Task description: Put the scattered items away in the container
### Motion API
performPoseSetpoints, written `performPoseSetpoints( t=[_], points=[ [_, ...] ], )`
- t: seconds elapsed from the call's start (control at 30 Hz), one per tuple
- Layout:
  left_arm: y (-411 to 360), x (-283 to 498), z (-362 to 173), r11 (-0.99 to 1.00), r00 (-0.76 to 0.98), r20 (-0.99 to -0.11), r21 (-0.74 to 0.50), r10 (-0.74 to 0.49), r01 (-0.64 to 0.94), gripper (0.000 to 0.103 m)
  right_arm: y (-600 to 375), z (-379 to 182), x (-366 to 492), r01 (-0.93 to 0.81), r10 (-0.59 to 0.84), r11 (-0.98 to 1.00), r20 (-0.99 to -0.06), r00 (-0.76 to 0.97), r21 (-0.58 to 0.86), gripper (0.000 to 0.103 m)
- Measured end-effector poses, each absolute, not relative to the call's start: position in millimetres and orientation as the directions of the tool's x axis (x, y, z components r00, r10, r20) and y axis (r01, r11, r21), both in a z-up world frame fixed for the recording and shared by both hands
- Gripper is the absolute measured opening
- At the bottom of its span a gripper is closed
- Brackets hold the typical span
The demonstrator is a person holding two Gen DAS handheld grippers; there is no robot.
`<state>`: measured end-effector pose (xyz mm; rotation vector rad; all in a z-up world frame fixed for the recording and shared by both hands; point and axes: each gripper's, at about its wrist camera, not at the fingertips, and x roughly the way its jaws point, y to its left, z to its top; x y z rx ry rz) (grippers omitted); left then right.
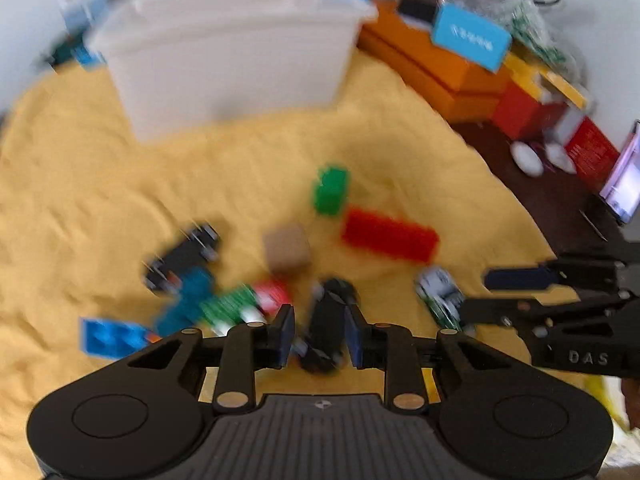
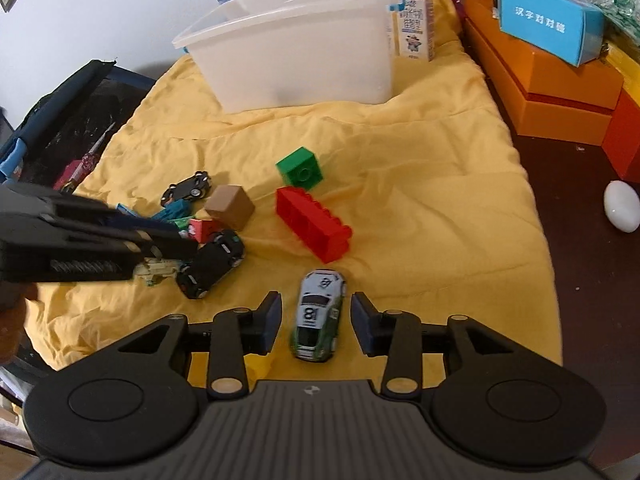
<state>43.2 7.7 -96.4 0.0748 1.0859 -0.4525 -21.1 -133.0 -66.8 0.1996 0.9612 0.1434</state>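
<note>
Both grippers straddle toy cars: left gripper point(image 1: 320, 334) narrowly; right gripper point(image 2: 316, 322) wider, untouching.

Left gripper point(image 1: 320, 334) narrowly parted — right gripper point(image 2: 316, 324) wider, both angled down.

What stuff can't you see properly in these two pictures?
- Inside of the white bin: both views look at its side wall, so its contents are hidden.
- Toys beside the black car: in the right wrist view the left gripper covers part of the pile; in the left wrist view blur smears them.
- Whether the left gripper's pads touch the black car: too blurred.
- Carton behind the bin: print too small to read.
</note>
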Motion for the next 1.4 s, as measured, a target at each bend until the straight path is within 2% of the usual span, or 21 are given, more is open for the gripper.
performPoseSetpoints(
  t=[0.1, 0.2, 0.23, 0.4, 0.47, 0.53, 0.63, 0.67, 0.7, 0.73, 0.77, 0.83, 1.0, 1.1, 1.2, 1.27, 1.33, 1.4],
  points=[
    [8, 41, -108, 0.898, 0.335, -0.870, -0.231, -0.363, 0.374, 0.030, -135, -69, -23, -0.019, 0.201, 0.973, -0.801, 0.565, 0.231, 0.043],
    [15, 50, -120, 0.924, 0.357, -0.875, -0.219, -0.328, 0.312, 0.028, -139, -72, -24, 0.011, 0.191, 0.971, -0.806, 0.560, 0.238, 0.044],
    [19, 55, -124, 0.929, 0.347, -0.880, -0.228, -0.325, 0.292, 0.024, -141, -73, -25, 0.020, 0.189, 0.971, -0.809, 0.557, 0.240, 0.044],
    [16, 48, -118, 0.919, 0.367, -0.869, -0.212, -0.333, 0.333, 0.020, -145, -72, -30, 0.027, 0.189, 0.969, -0.807, 0.560, 0.246, 0.044],
    [18, 46, -105, 0.876, 0.339, -0.827, -0.330, -0.448, 0.353, 0.020, -145, -72, -31, 0.024, 0.193, 0.968, -0.806, 0.560, 0.248, 0.044],
    [12, 46, -103, 0.856, 0.323, -0.811, -0.372, -0.488, 0.360, 0.020, -145, -73, -31, 0.020, 0.196, 0.968, -0.806, 0.559, 0.250, 0.044],
    [5, 54, -126, 0.879, 0.258, -0.867, -0.330, -0.426, 0.343, 0.022, -143, -73, -31, 0.009, 0.204, 0.968, -0.803, 0.559, 0.253, 0.044],
    [8, 53, -125, 0.881, 0.273, -0.862, -0.328, -0.427, 0.341, 0.024, -142, -72, -31, 0.002, 0.205, 0.969, -0.802, 0.561, 0.248, 0.044],
    [8, 50, -120, 0.895, 0.295, -0.874, -0.280, -0.387, 0.346, 0.026, -140, -70, -31, -0.005, 0.203, 0.970, -0.800, 0.564, 0.243, 0.045],
    [5, 45, -114, 0.912, 0.339, -0.884, -0.193, -0.322, 0.363, 0.036, -139, -70, -32, -0.010, 0.201, 0.971, -0.799, 0.567, 0.237, 0.046],
    [1, 37, -107, 0.917, 0.389, -0.883, -0.103, -0.263, 0.386, 0.041, -138, -70, -32, -0.015, 0.201, 0.972, -0.798, 0.568, 0.235, 0.047],
    [-5, 26, -97, 0.903, 0.439, -0.871, -0.013, -0.221, 0.430, 0.042, -136, -71, -31, -0.020, 0.203, 0.973, -0.801, 0.563, 0.232, 0.047],
    [-17, 22, -95, 0.892, 0.477, -0.861, 0.066, -0.175, 0.447, 0.043, -128, -74, -25, -0.018, 0.186, 0.977, -0.812, 0.554, 0.211, 0.047],
    [-17, 33, -108, 0.897, 0.448, -0.881, 0.064, -0.155, 0.437, 0.042, -121, -75, -17, -0.020, 0.157, 0.984, -0.807, 0.569, 0.178, 0.047],
    [-9, 38, -119, 0.908, 0.397, -0.896, -0.015, -0.198, 0.419, 0.042, -117, -83, -9, -0.015, 0.147, 0.986, -0.819, 0.555, 0.167, 0.047],
    [0, 37, -120, 0.915, 0.398, -0.889, -0.054, -0.227, 0.401, 0.034, -113, -91, -11, -0.036, 0.134, 0.990, -0.839, 0.527, 0.136, 0.046],
    [5, 33, -120, 0.912, 0.398, -0.886, -0.063, -0.239, 0.406, 0.033, -108, -97, -23, -0.086, 0.109, 0.994, -0.837, 0.536, 0.074, 0.045],
    [6, 29, -118, 0.906, 0.398, -0.885, -0.060, -0.242, 0.418, 0.033, -105, -99, -31, -0.123, 0.098, 0.992, -0.823, 0.559, 0.034, 0.036]
  ],
)
